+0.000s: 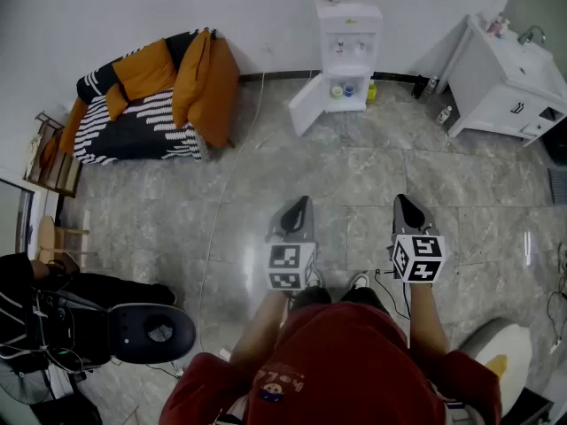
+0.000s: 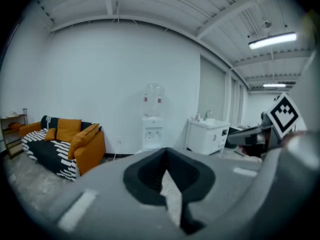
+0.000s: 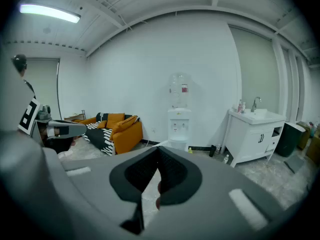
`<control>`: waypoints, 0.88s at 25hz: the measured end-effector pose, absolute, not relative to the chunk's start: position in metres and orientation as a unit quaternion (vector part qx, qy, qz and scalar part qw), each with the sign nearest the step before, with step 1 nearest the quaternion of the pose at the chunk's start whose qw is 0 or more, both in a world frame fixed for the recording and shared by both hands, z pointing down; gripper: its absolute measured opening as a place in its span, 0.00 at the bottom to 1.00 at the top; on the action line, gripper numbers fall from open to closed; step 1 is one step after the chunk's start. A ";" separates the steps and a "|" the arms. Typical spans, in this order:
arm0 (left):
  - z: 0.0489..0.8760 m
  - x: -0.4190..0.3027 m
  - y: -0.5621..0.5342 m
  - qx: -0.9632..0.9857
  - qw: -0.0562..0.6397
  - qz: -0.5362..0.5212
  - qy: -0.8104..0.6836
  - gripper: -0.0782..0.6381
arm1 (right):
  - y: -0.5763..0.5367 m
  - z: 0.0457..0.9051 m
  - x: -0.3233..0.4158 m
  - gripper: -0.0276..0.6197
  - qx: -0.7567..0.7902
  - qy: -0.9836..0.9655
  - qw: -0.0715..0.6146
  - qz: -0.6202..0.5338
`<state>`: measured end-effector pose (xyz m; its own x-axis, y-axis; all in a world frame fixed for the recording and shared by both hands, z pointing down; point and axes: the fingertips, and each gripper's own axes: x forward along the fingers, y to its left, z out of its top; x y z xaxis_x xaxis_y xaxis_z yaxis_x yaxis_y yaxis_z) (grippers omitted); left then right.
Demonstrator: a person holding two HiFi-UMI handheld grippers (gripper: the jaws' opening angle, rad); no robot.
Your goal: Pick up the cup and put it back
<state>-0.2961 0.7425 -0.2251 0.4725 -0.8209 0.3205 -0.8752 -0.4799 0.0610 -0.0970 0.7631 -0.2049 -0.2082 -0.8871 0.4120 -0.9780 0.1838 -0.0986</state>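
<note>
Two small cups, one green and one blue, stand in the lower compartment of the white water dispenser, whose door hangs open. The dispenser stands against the far wall, across the floor from both grippers. In the head view my left gripper and right gripper are held side by side in front of the person, both pointing towards it. Each is shut with nothing between its jaws. The dispenser also shows beyond my left gripper, and likewise the dispenser beyond my right gripper.
An orange and striped sofa stands at the back left, with a wooden shelf beside it. A white sink cabinet is at the back right. A black seat sits near left. A cable runs over the tiled floor.
</note>
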 end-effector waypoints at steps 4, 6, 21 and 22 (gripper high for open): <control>-0.229 -0.308 0.743 0.854 0.105 0.122 -0.495 0.11 | 0.765 -0.207 -0.110 0.04 0.619 -0.756 0.128 0.168; -0.232 -0.316 0.740 0.856 0.102 0.121 -0.493 0.11 | 0.762 -0.207 -0.119 0.04 0.622 -0.754 0.126 0.167; -0.236 -0.369 0.717 0.874 0.086 0.109 -0.466 0.11 | 0.748 -0.216 -0.168 0.04 0.658 -0.729 0.087 0.168; -0.236 -0.370 0.714 0.873 0.087 0.108 -0.467 0.11 | 0.746 -0.216 -0.169 0.04 0.658 -0.729 0.086 0.168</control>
